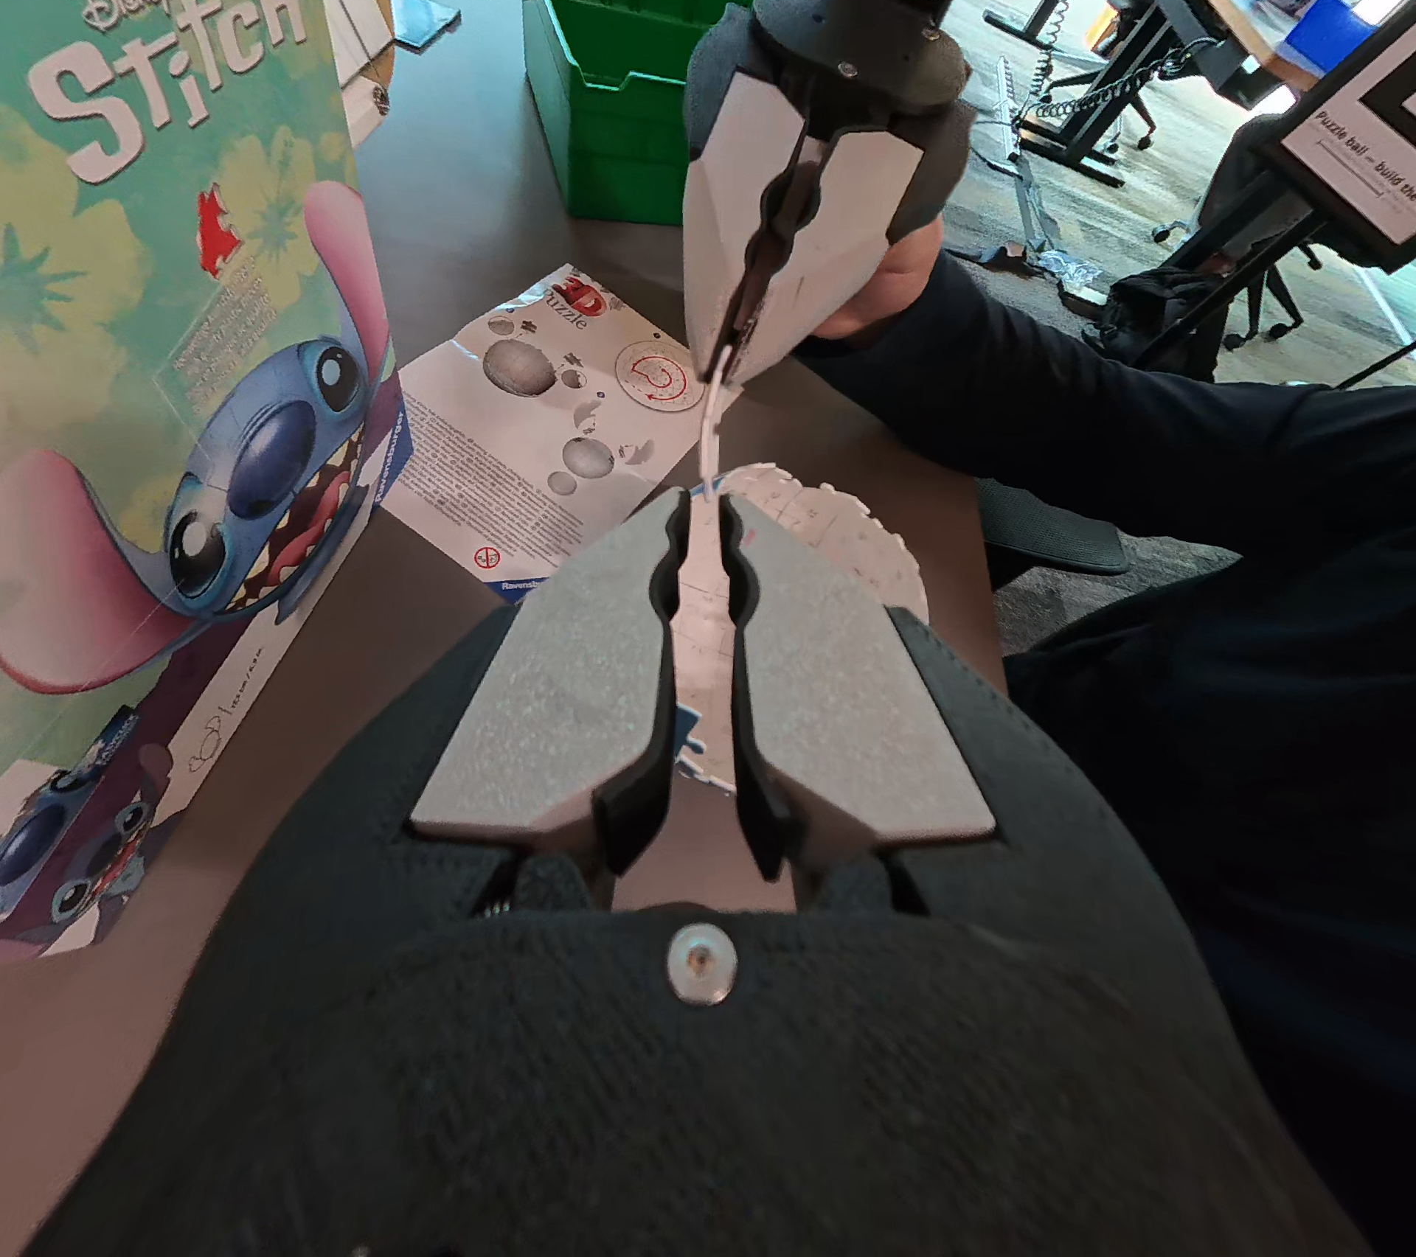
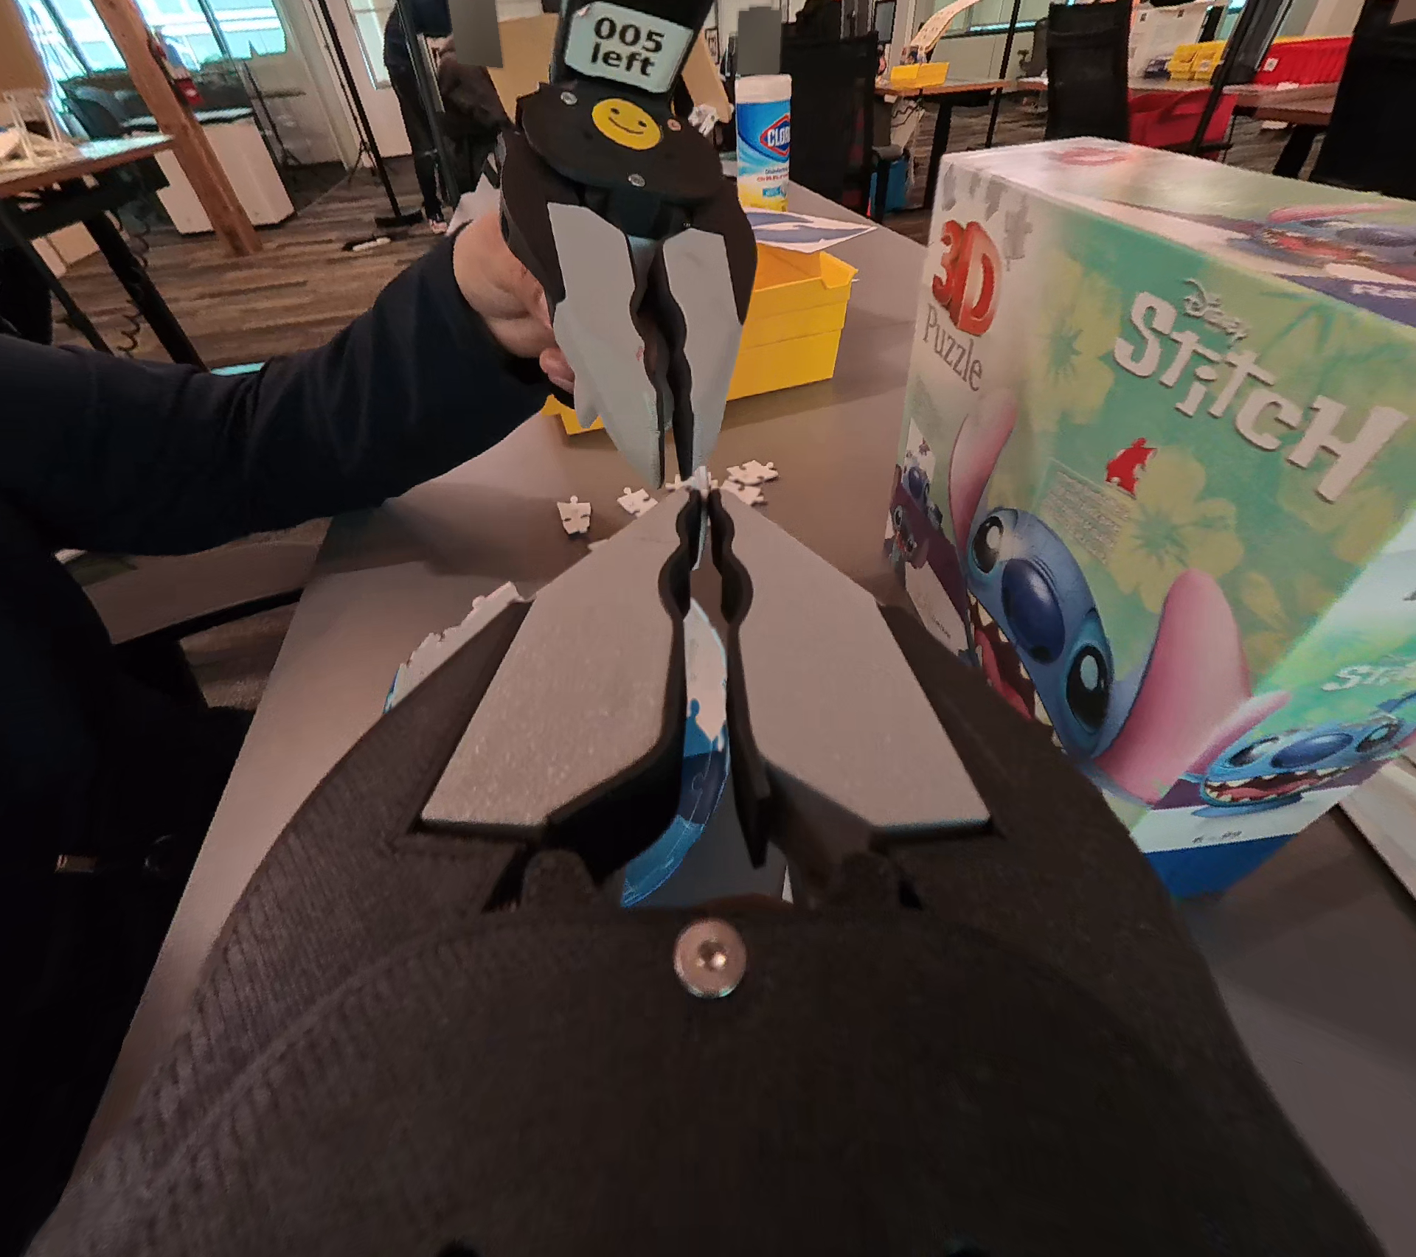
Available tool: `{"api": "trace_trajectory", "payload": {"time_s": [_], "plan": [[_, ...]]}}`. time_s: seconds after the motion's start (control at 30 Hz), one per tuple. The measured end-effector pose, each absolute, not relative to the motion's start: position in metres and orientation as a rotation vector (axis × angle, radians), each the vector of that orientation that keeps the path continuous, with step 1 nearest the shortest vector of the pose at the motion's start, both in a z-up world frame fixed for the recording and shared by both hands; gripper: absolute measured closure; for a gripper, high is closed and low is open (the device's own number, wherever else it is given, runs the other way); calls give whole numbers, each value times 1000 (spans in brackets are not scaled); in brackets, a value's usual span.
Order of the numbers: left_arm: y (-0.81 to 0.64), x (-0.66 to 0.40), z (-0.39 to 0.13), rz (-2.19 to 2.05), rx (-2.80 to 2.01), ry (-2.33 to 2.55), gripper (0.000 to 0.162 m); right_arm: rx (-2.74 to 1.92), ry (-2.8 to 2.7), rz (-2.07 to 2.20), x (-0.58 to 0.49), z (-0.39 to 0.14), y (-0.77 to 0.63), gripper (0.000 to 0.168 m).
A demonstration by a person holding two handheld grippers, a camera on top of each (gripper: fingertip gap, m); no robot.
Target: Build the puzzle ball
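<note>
My left gripper [image 1: 705,504] is shut on the wall of a partly built puzzle ball [image 1: 835,531], a curved shell that is white inside, with jigsaw-edged rims. My right gripper [image 1: 720,370] comes down from above, shut on a single white puzzle piece [image 1: 714,431]. The piece's lower end touches the shell's rim at my left fingertips. In the right wrist view my right gripper [image 2: 699,508] pinches the piece [image 2: 701,542] edge-on. The blue-and-white shell [image 2: 709,684] shows below it, and my left gripper [image 2: 678,466] meets it tip to tip.
A tall puzzle box [image 1: 176,301] stands on the grey table [image 1: 460,209], beside an instruction leaflet [image 1: 536,439]. A green bin [image 1: 613,71] sits behind. Several loose white pieces [image 2: 575,515], a yellow bin [image 2: 789,316] and a wipes canister [image 2: 762,140] lie beyond. Left and right tips are no more than a few centimetres apart.
</note>
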State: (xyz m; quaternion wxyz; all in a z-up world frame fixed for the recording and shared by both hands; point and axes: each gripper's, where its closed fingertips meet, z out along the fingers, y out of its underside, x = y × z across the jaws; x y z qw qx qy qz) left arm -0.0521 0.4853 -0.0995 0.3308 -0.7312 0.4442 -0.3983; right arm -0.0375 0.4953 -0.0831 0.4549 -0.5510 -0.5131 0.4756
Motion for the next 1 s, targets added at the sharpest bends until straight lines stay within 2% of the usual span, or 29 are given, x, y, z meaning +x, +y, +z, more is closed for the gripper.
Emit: {"api": "trace_trajectory", "payload": {"time_s": [1.0], "plan": [[484,-51,-103,-1037,-1926,1178,153,-1368,-1272,1182,-40,-85,494,168]]}}
